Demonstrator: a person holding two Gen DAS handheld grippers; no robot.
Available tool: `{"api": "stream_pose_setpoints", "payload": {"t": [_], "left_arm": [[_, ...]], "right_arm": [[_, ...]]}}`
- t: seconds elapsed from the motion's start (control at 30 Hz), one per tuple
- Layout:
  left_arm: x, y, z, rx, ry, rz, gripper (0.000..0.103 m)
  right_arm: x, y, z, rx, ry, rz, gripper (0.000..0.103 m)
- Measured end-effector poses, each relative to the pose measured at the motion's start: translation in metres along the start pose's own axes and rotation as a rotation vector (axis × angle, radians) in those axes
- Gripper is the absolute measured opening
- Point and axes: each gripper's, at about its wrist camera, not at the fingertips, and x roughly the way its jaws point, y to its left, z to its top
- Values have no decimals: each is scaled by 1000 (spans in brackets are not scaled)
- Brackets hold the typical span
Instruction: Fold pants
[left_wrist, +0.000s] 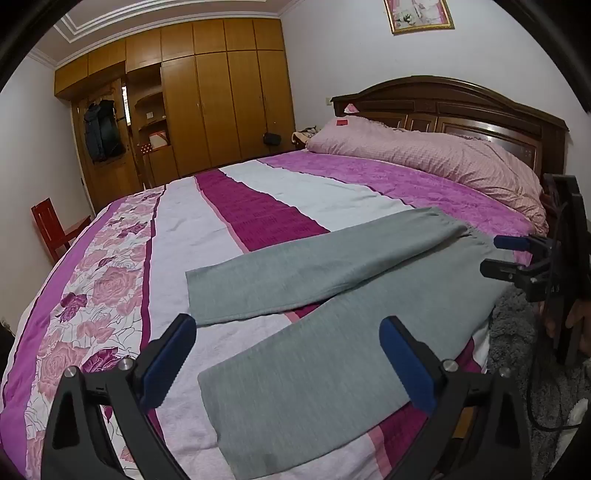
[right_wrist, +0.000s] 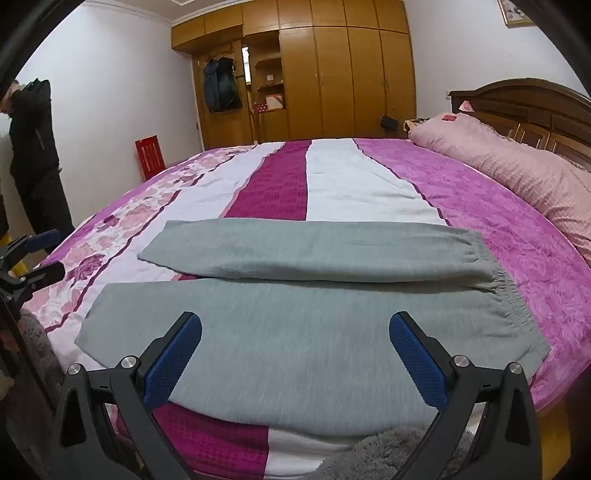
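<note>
Grey pants (left_wrist: 295, 280) lie flat on the bed, with the two legs spread in a narrow V. In the right wrist view the pants (right_wrist: 314, 251) stretch left to right, and the elastic waistband (right_wrist: 508, 295) is at the right. My left gripper (left_wrist: 288, 328) is open above the cuff end of the near leg, with nothing between its pads. It also shows at the left edge of the right wrist view as the left gripper (right_wrist: 55, 254). My right gripper (right_wrist: 295, 321) is open over the upper part of the near leg, and the right gripper (left_wrist: 495, 254) appears beside the waistband.
The bed cover (right_wrist: 343, 177) has purple, white and floral stripes. A pink rolled quilt (left_wrist: 424, 155) lies along the dark headboard (left_wrist: 461, 107). A person in black (right_wrist: 33, 147) stands at the far left. A red chair (left_wrist: 51, 229), a wooden wardrobe (right_wrist: 332, 74) and a grey fluffy rug (right_wrist: 369, 454) surround the bed.
</note>
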Motion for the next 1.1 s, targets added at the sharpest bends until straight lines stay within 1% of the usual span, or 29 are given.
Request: {"api": "stream_pose_setpoints", "payload": {"t": [0.03, 0.2, 0.27, 0.33, 0.43, 0.57, 0.77, 0.9, 1.1], "left_arm": [[0, 0, 0, 1, 2, 0, 102], [4, 2, -1, 2, 12, 1, 102], [4, 3, -1, 2, 12, 1, 102], [6, 2, -1, 7, 19, 4, 102], [5, 2, -1, 8, 18, 5, 102], [5, 2, -1, 10, 18, 6, 102], [6, 2, 0, 11, 20, 6, 102], [6, 2, 0, 12, 19, 6, 102], [7, 5, -3, 14, 16, 8, 102]], "right_arm": [[1, 2, 0, -15, 16, -13, 102], [3, 4, 2, -3, 15, -18, 102], [4, 2, 0, -10, 27, -28, 102], [1, 7, -4, -36, 13, -33, 102], [1, 5, -3, -42, 8, -28, 102], [4, 3, -2, -24, 17, -26, 102], [1, -1, -2, 7, 9, -30, 102], [3, 2, -1, -8, 16, -48, 102], [4, 3, -1, -22, 22, -49, 102]]}}
